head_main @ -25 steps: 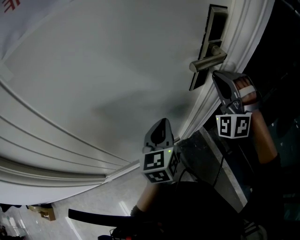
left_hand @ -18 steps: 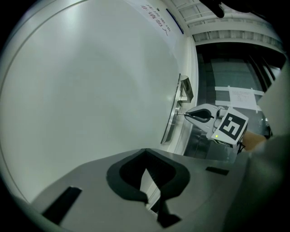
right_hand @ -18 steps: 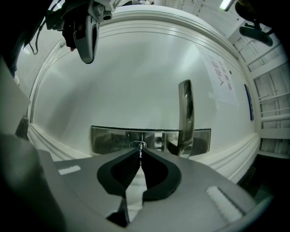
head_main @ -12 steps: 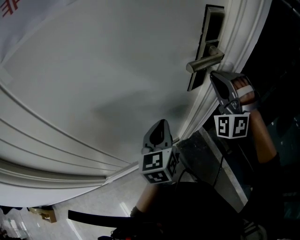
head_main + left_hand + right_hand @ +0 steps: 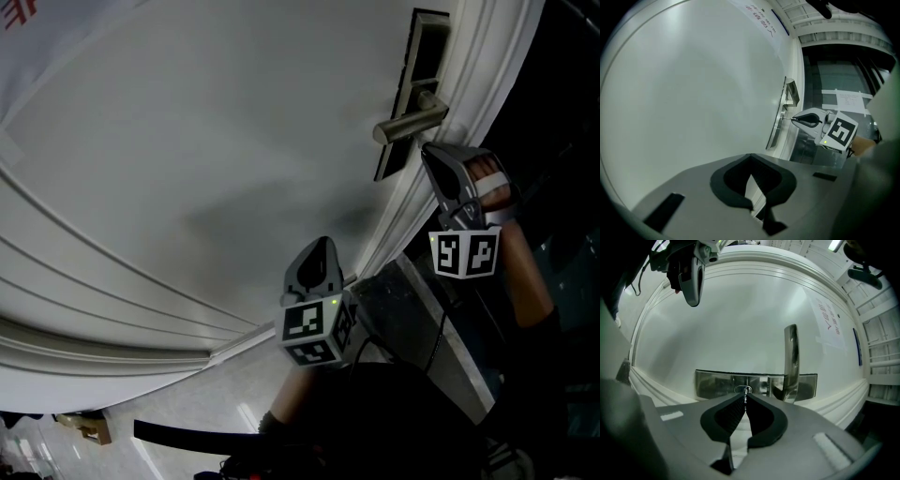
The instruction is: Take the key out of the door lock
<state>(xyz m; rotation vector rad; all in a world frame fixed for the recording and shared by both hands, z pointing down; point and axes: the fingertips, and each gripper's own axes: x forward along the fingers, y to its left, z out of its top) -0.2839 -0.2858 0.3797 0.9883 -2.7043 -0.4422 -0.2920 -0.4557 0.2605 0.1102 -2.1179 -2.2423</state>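
Note:
A white door [image 5: 216,141] carries a metal lock plate [image 5: 712,383] with a lever handle [image 5: 790,357]. My right gripper [image 5: 745,398] is shut on a thin metal key [image 5: 746,393], whose tip sits at the round keyhole [image 5: 742,389] in the plate. From the left gripper view, the right gripper [image 5: 808,120] holds the key [image 5: 787,118] straight out from the plate's edge. In the head view the right gripper [image 5: 431,152] sits just below the handle [image 5: 409,125]. My left gripper [image 5: 322,244] hangs lower by the door, shut and holding nothing [image 5: 751,165].
The door's raised mouldings [image 5: 112,281] run along its lower part, and the white door frame [image 5: 487,75] lies right of the plate. Beyond the frame is a dark area [image 5: 562,141]. Pale floor [image 5: 197,412] shows below the door.
Both grippers keep their places. Only the head view has shifted slightly.

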